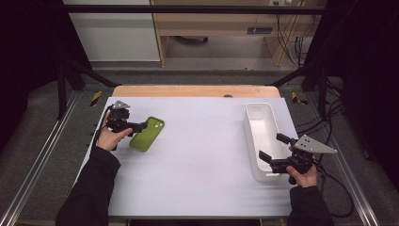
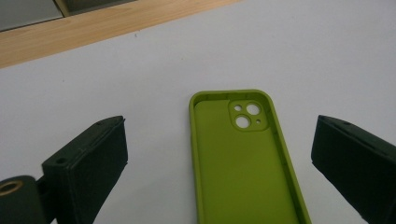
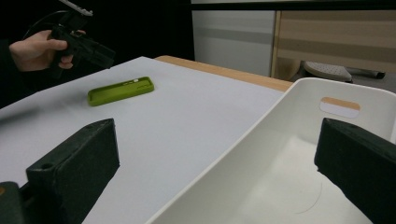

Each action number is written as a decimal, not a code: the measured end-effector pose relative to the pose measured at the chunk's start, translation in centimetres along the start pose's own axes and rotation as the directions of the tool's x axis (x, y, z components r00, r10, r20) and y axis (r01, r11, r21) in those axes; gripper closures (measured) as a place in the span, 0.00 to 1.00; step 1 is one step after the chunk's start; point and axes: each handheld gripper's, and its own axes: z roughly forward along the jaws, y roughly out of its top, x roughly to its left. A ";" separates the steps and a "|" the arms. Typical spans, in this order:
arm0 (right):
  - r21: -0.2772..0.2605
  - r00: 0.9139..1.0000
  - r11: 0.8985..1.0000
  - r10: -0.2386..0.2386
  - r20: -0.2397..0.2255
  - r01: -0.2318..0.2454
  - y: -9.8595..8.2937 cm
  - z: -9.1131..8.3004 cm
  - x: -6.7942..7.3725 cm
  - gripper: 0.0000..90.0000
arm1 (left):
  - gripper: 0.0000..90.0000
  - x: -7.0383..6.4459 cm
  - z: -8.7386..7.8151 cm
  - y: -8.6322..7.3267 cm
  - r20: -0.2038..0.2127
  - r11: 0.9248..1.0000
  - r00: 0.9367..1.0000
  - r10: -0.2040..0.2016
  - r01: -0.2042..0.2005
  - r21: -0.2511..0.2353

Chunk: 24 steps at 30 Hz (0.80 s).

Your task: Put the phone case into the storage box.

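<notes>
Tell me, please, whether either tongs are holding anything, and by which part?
Nothing is held: the left tongs stand open around the green phone case; the right tongs are open.

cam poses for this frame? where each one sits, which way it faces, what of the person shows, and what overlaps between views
High view: above the person's side, looking forward and down at the table; forearms, hands, left claw, right claw.
Left gripper view: rides the left claw, looking down on the green phone case; own open jaws.
Right gripper view: rides the right claw, looking across the white bin; own open jaws, far hand.
Shared: all three show the case.
</notes>
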 end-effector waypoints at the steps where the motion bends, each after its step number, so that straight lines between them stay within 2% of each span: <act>1: 0.000 1.000 1.000 -0.001 0.000 0.001 0.0 0.0 0.0 0.00 | 0.04 0.0 0.1 -0.1 -0.001 1.000 1.000 -0.001 0.001 0.004; 13: 0.001 1.000 1.000 -0.002 0.000 0.002 0.0 0.0 0.0 0.00 | 0.05 0.3 0.9 -1.3 -0.005 0.999 1.000 -0.008 0.008 0.044; 24: 0.000 1.000 1.000 -0.004 0.001 0.004 0.0 0.0 0.0 0.00 | 0.16 0.4 1.6 -2.0 -0.031 0.996 0.999 -0.008 0.010 0.085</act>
